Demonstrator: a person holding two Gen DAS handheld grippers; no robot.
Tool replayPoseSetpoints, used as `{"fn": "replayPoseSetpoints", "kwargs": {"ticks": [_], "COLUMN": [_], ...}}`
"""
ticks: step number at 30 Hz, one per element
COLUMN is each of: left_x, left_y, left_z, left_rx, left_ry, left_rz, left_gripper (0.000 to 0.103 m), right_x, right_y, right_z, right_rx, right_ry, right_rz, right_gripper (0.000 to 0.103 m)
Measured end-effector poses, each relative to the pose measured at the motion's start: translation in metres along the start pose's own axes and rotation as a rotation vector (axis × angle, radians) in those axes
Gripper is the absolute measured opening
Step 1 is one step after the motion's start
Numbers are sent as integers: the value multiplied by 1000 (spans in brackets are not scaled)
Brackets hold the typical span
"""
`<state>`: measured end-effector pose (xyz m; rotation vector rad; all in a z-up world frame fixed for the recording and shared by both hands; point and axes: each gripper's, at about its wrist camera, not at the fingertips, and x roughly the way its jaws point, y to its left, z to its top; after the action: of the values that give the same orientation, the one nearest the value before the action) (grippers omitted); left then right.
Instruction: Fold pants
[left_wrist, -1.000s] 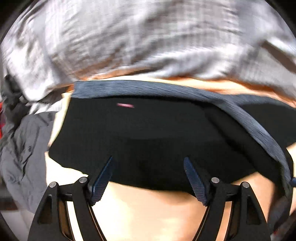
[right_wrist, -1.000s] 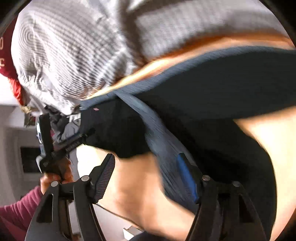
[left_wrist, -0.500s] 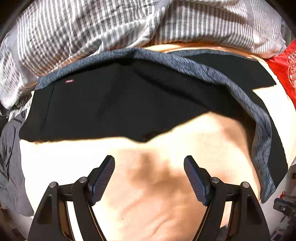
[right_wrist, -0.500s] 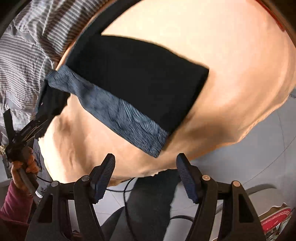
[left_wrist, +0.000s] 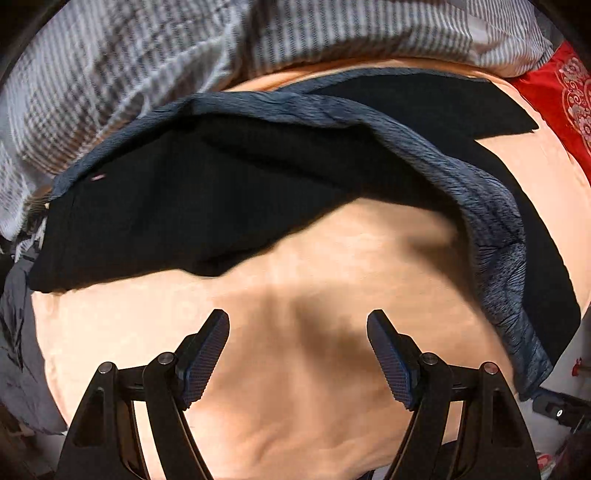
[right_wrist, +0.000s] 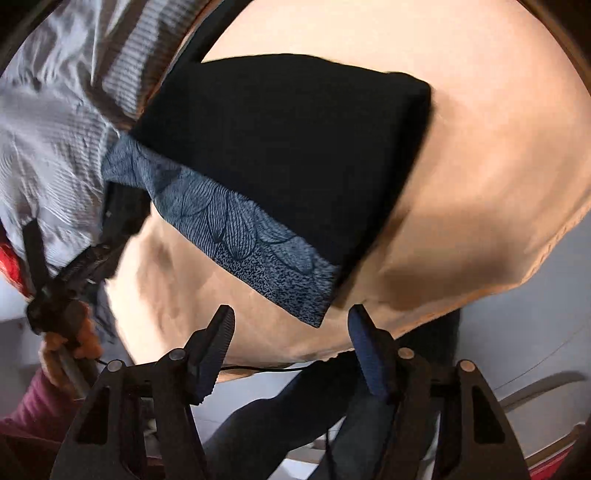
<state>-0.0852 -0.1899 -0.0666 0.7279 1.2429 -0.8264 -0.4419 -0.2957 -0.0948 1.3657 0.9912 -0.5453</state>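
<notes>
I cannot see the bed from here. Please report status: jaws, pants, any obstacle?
Left gripper open, empty. Right gripper open, jaws just closing slightly, nothing between. Black pants with blue patterned stripe lie flat on peach sheet. No obstacle.

Black pants (left_wrist: 192, 206) lie on the peach bed (left_wrist: 295, 369).

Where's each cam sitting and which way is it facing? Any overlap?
Left wrist: on the left gripper, aimed steeply down at the black pants on the peach sheet; own open fingers show.
Right wrist: on the right gripper, facing the pants' patterned blue band; own fingers, the person's left hand show.
Shared: pants, sheet, striped bedding.
</notes>
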Motion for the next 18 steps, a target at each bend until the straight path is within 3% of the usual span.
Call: {"fn": "replayPoseSetpoints", "kwargs": {"ticks": [6, 7, 8, 9, 10, 14, 18], "left_x": [11, 12, 14, 16, 16, 6, -5], "left_y": [-40, -44, -50, -55, -59, -61, -57], "left_z": [13, 15, 17, 20, 23, 34, 56], "left_rx": [30, 39, 50, 58, 61, 43, 2], "left_ry": [34, 40, 48, 56, 59, 51, 45], "left_rz": [-14, -12, -11, -13, -13, -17, -24], "left_gripper": [78, 78, 78, 78, 78, 78, 78], "right_x": [3, 7, 14, 20, 22, -13, -67], "right_y": [15, 17, 19, 19, 20, 36, 68], "right_z": [13, 15, 18, 20, 23, 44, 96], "right_rx": [-93, -102, -100, -88, -76, -89, -155], "right_ry": [21, 34, 71, 107, 128, 105, 23], "right_rz": [88, 85, 70, 73, 91, 222, 292], "right_gripper": [49, 41, 21, 8, 3, 3, 3]}}
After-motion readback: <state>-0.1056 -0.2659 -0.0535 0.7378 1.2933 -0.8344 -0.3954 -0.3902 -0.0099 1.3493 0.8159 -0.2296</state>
